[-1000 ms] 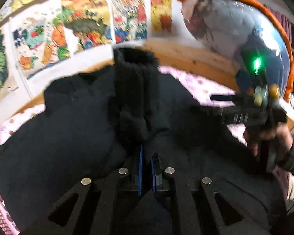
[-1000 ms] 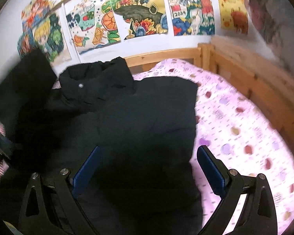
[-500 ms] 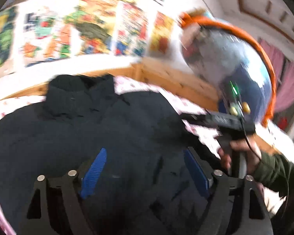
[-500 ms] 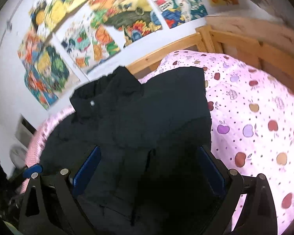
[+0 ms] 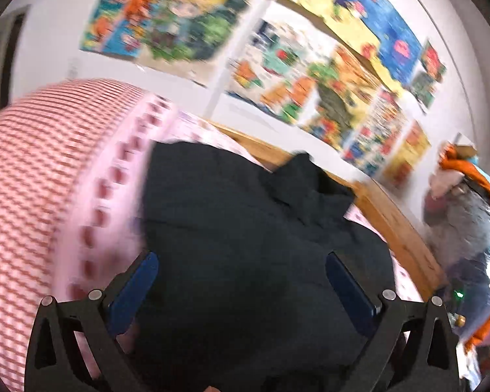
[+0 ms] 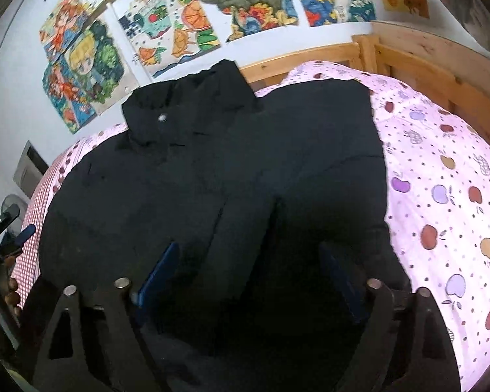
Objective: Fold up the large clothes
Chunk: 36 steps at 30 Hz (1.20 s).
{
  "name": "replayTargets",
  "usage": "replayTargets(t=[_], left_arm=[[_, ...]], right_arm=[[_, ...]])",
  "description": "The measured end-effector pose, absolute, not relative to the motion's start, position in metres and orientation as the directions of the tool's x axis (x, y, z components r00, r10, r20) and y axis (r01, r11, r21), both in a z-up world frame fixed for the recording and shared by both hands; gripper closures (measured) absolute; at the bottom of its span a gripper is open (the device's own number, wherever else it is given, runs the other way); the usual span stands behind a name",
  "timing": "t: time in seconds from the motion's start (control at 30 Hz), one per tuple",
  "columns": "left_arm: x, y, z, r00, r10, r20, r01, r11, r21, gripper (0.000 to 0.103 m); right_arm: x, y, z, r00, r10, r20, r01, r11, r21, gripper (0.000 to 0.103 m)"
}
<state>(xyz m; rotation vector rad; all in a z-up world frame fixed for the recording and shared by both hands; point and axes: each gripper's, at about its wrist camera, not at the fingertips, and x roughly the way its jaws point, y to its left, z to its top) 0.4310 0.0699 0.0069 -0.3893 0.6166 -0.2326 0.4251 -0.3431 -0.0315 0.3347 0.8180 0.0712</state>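
A large black padded jacket (image 6: 212, 179) lies flat on the bed, collar toward the wall, sleeves folded in over its front. It also shows in the left wrist view (image 5: 251, 228), blurred. My left gripper (image 5: 241, 281) is open and empty above the jacket's left part; it also shows at the far left of the right wrist view (image 6: 13, 232). My right gripper (image 6: 248, 271) is open and empty, low over the jacket's lower middle.
The bed has a pink fruit-print sheet (image 6: 441, 196) and a wooden frame (image 6: 418, 55). A red-checked cover (image 5: 26, 179) lies at the bed's left side. Colourful posters (image 6: 196, 16) cover the wall. A round orange-rimmed object (image 5: 477, 235) stands at the right.
My left gripper let go of the black sleeve, opened and swung left toward the bed's left edge. My right gripper stayed open and moved in lower over the jacket.
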Motion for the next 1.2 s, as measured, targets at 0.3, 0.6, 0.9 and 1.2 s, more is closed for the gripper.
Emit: replayTargets(t=[0.3,0.6,0.9,1.2], left_arm=[[0.464,0.059,-0.013,0.664,-0.164,-0.729,0.092,0.986,-0.138,0.0],[0.476,0.034,0.01,0.695,-0.183,-0.696,0.164,0.982,-0.094,0.0],[0.49,0.008,-0.026,0.626,-0.067,-0.777,0.167,0.985,0.05,0.0],[0.489,-0.049,-0.001,0.662,-0.224,-0.715,0.387,0.919,0.07,0.0]], right_arm=[[0.42,-0.34,-0.027,0.682,0.158,-0.714,0.086,0.952,0.292,0.096],[0.419,-0.378,0.033,0.791,-0.01,-0.612,0.171,0.964,0.205,0.098],[0.434,-0.369,0.002,0.687,-0.099,-0.72,0.193,0.98,0.049,0.084],[0.469,-0.326,0.018,0.687,0.11,-0.718,-0.048,0.993,0.106,0.047]])
